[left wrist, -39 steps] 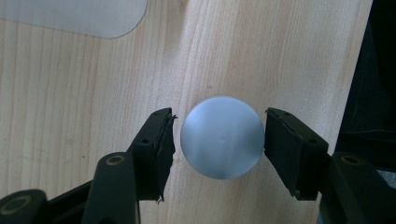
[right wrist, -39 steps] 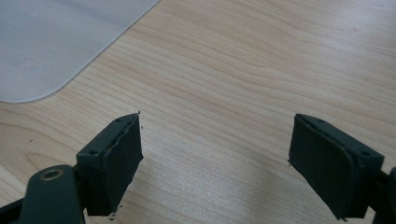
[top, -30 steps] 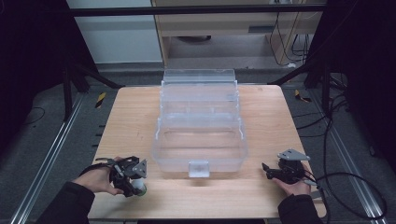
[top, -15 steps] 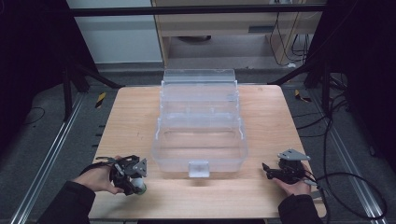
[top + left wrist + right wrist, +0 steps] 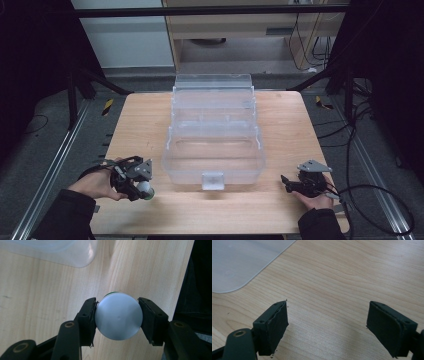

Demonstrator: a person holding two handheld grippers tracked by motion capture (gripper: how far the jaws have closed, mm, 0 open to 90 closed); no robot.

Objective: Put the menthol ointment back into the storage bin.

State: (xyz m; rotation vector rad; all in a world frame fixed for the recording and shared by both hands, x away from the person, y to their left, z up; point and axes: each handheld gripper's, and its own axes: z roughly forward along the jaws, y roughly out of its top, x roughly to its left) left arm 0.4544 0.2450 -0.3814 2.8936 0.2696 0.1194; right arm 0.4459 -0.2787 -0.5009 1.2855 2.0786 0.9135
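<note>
While right gripper (image 5: 286, 183) gapes, left gripper (image 5: 117, 315) clamps white ball (image 5: 118, 316) (green-edged).

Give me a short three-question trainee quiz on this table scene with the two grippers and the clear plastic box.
1. True or false: the left gripper grips a round white cap with a green edge.
2. How do the right gripper's jaws stand? A) wide apart with nothing between them B) clamped on the box latch
3. Fill in: the clear plastic tiered organiser box stands on the light wooden ____.

Key: 1 true; 2 A; 3 table.
</note>
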